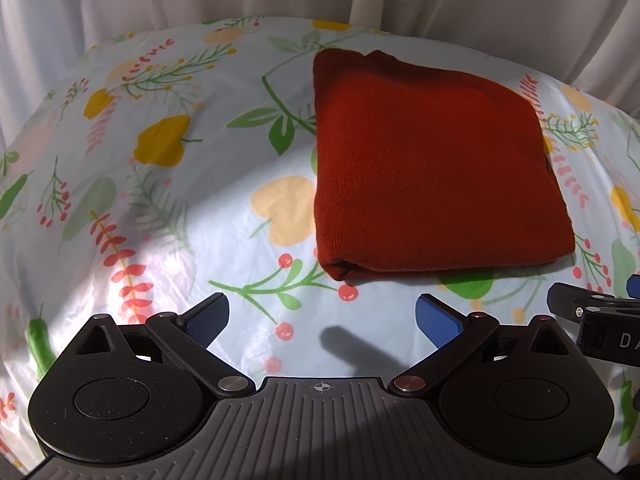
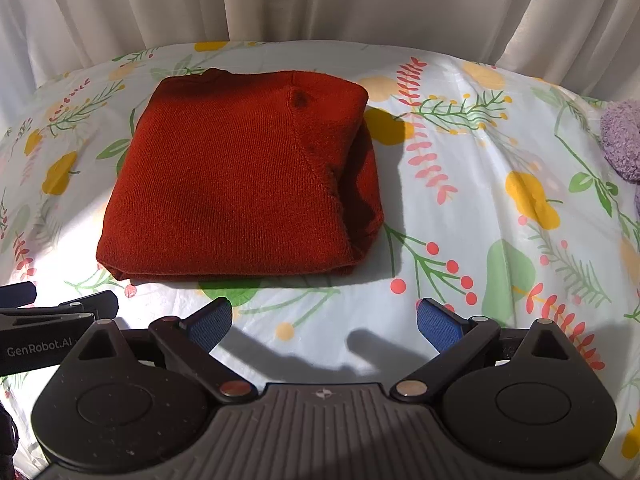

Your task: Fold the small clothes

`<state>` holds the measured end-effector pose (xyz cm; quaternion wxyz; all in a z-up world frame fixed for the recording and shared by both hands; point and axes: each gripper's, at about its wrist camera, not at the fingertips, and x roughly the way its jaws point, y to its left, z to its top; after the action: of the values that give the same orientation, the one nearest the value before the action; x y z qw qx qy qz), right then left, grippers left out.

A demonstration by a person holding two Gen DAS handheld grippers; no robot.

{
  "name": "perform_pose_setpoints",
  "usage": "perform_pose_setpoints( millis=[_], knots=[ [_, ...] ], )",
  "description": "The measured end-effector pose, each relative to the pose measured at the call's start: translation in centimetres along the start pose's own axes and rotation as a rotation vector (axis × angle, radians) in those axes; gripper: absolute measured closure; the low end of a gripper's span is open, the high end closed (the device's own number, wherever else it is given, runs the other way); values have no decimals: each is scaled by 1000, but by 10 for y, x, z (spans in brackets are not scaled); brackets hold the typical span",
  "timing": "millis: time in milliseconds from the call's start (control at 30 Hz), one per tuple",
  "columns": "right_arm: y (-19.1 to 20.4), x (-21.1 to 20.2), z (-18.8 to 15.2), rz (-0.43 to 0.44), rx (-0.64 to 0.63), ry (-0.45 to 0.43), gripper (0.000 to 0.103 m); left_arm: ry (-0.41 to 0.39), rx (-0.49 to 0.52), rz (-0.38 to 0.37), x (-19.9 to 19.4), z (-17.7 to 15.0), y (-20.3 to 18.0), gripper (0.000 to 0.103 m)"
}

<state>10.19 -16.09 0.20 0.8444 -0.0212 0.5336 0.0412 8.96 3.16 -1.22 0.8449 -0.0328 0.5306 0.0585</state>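
Left gripper (image 1: pixel 322 316): jaws spread wide, nothing between the blue pads (image 1: pixel 438 320); it hangs above bare cloth, short of the garment's near edge.
Right gripper (image 2: pixel 324 320): jaws equally wide apart and empty, likewise above the cloth just before the garment; its black body also enters the left wrist view at the lower right edge (image 1: pixel 592 320).
Red knit garment (image 2: pixel 240 176): folded into a compact, roughly square bundle lying flat on the table, ahead of both grippers and touched by neither; layered edges show along its right side, a rolled fold along its near edge.
Floral tablecloth (image 2: pixel 480 216): white, printed with yellow fruit, green leaves and red berries; covers the whole table under the garment.
Purple fuzzy item (image 2: pixel 622 140): at the far right edge, well apart from the garment; its kind cannot be told.
White curtain (image 2: pixel 320 0): hangs behind the table.
Containers: none visible.
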Motion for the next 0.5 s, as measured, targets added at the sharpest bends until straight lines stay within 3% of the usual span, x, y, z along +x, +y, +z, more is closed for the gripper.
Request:
perform_pose_setpoints(
  millis=[500],
  knots=[
    [-2, 3, 1, 6, 17, 8, 4, 10, 1, -5, 4, 1, -3, 1]
  ],
)
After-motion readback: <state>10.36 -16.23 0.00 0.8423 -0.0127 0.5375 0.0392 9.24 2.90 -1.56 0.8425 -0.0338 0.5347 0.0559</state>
